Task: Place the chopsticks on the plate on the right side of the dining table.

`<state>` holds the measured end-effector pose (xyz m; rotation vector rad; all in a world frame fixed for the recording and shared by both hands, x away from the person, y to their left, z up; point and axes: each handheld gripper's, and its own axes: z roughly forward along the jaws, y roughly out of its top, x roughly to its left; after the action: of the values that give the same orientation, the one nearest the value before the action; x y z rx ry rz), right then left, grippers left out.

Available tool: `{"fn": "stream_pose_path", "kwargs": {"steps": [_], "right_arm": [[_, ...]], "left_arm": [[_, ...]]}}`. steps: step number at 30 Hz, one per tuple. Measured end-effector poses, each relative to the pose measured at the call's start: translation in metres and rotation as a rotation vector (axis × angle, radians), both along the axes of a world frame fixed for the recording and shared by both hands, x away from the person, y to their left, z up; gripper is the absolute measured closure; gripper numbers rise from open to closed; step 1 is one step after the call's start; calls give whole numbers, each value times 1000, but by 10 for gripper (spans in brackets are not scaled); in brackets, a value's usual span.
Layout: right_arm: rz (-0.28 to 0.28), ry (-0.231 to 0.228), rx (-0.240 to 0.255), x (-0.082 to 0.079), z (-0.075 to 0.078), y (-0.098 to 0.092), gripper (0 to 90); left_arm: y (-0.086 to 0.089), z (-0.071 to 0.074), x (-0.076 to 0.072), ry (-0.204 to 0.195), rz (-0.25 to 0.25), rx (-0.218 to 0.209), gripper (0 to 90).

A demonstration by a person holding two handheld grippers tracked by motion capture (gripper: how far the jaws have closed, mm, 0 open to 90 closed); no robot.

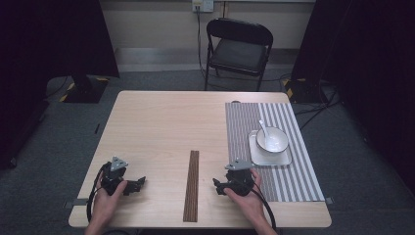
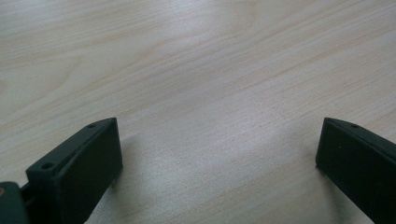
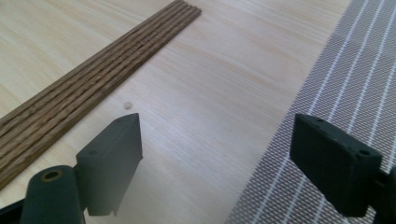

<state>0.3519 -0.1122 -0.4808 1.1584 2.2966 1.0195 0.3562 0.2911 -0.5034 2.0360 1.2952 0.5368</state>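
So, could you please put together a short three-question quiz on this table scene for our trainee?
1. True or false: the right claw is shut on the wooden strip.
2. What lies in the white bowl?
3. The bowl's square plate sits on: A) bare table B) striped placemat C) folding chair

Key
1. False: its jaws stand open, apart from the strip.
2. A white spoon.
3. B
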Motion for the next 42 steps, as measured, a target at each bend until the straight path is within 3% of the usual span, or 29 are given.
{"fn": "stream_pose_path", "kwargs": {"steps": [16, 30, 42], "right_arm": [[58, 5, 10, 5, 11, 28, 161], [121, 59, -9, 1, -6, 57, 162], [119, 73, -19, 1, -12, 57, 175]], "left_arm": [[0, 0, 0, 0, 1, -1, 0], [0, 0, 0, 0, 0, 0, 0], [0, 0, 0, 0, 0, 0, 0]]}}
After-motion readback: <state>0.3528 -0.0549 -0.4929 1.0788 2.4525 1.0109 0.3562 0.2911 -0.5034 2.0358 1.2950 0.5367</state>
